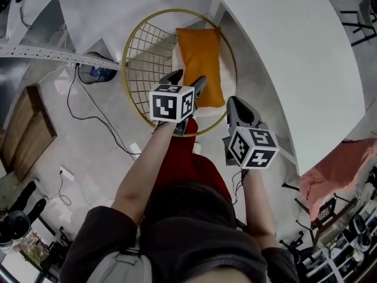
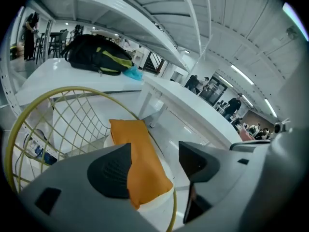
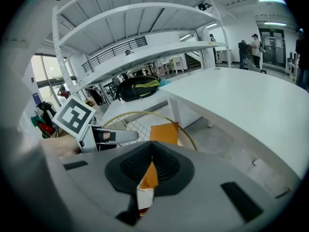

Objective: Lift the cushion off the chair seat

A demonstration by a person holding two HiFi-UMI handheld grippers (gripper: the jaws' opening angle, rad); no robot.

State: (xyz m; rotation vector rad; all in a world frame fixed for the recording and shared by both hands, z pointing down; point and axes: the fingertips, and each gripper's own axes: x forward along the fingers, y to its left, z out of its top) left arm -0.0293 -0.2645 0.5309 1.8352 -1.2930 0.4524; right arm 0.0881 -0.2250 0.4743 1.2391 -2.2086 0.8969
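— Where is the cushion to be found?

— It is seen lying flat on the white seat of the round wire chair, lengthwise from back to front, and not yet lifted. Nothing is laid on it, so it can be taken straight up.

— How is the left gripper held?

— Its jaws are spread wide and aimed down at the near end of the cushion, which is framed between them but not touched. The spread is judged to be meant for the cushion's thick edge.

— And the right gripper?

— Its jaws are closed together, with nothing caught in them. It is held just beside the left one, above the chair's front rim. It would probably have to be opened before a two-sided lift could be made.
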